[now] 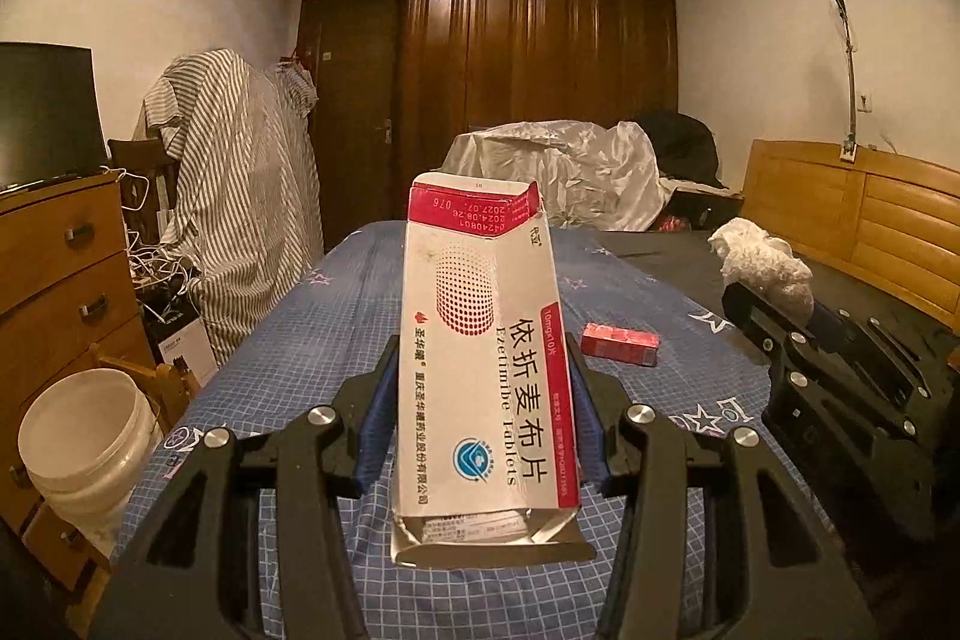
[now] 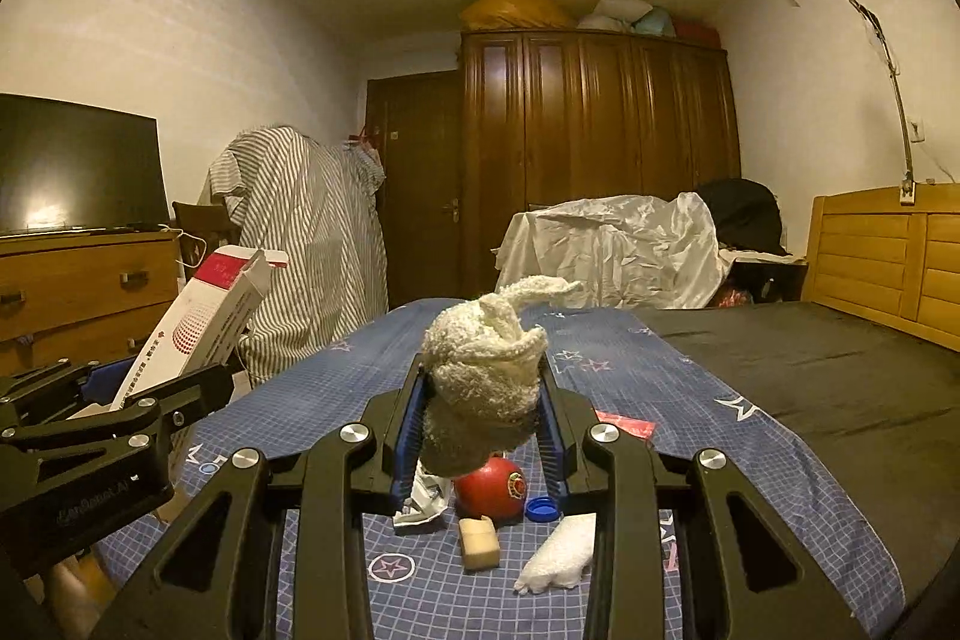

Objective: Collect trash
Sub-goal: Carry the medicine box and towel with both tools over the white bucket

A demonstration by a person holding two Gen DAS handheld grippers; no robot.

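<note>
Left tool (image 1: 485, 388): matte black linkage arms with triangular cut-outs, round silver pivot bolts at the joints, and fingers (image 1: 375, 436) lined with ribbed blue pads. Right tool (image 2: 483, 400): same build, black angular arms, four silver bolt heads across the near linkage, blue ribbed pads on the inner finger faces. From the right wrist view the left tool's black body shows side-on at the left edge with small silver screws and faint raised lettering on its housing, too blurred to read.

On the bed (image 2: 780, 388), a bottle cap (image 2: 541, 508) lies right of a ball (image 2: 489, 484).
</note>
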